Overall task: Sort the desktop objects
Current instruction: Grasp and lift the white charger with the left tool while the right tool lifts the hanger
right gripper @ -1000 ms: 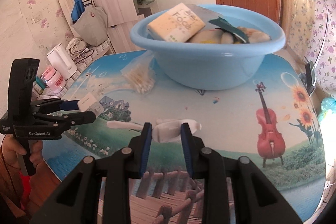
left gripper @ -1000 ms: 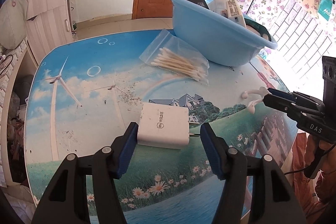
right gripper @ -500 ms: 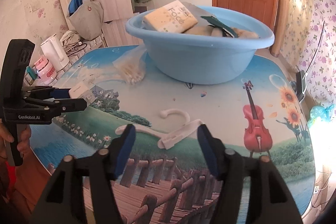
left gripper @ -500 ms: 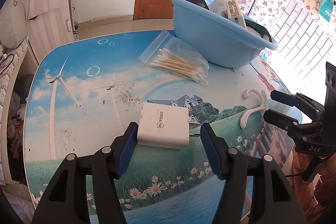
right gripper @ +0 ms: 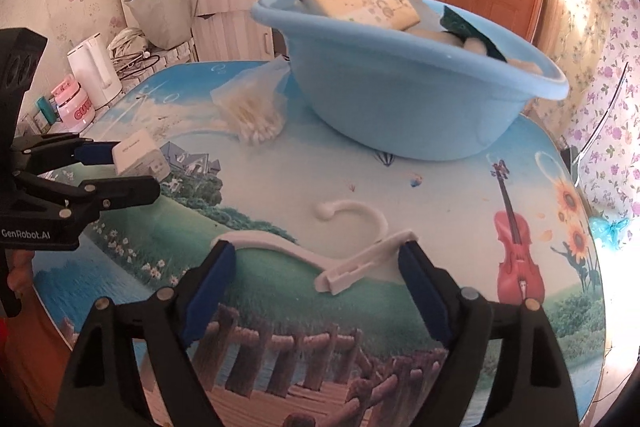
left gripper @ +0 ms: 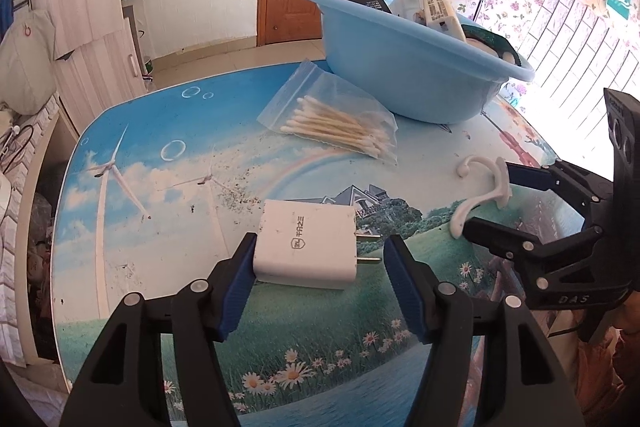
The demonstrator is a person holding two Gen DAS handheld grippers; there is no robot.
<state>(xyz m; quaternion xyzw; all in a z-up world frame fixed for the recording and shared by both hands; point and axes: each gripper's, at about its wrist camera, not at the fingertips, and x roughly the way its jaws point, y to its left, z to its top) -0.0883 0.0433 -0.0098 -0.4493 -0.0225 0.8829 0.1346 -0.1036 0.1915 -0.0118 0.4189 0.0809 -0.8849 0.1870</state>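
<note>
A white plug charger [left gripper: 308,243] lies flat on the picture-printed table [left gripper: 160,187]. My left gripper [left gripper: 320,267] is closed around it, left pad on its body, prongs against the right pad. The right wrist view shows that charger [right gripper: 138,159] in the left gripper [right gripper: 134,171]. A white plastic hanger [right gripper: 360,259] rests on the table between the jaws of my right gripper [right gripper: 316,259]. Those jaws are opening and the pads no longer press on it. In the left wrist view the hanger [left gripper: 500,183] sits by the right gripper [left gripper: 488,199].
A light-blue basin [left gripper: 400,75] holding several items stands at the table's far side. Beside it lies a clear bag of cotton swabs [left gripper: 336,127]. A white kettle [right gripper: 94,75] and a pink jar [right gripper: 74,107] stand off the table's left edge.
My right gripper went from shut on the hanger to wide apart, and the hanger now lies on the table. The right gripper dropped lower. The left gripper and charger have not moved.
</note>
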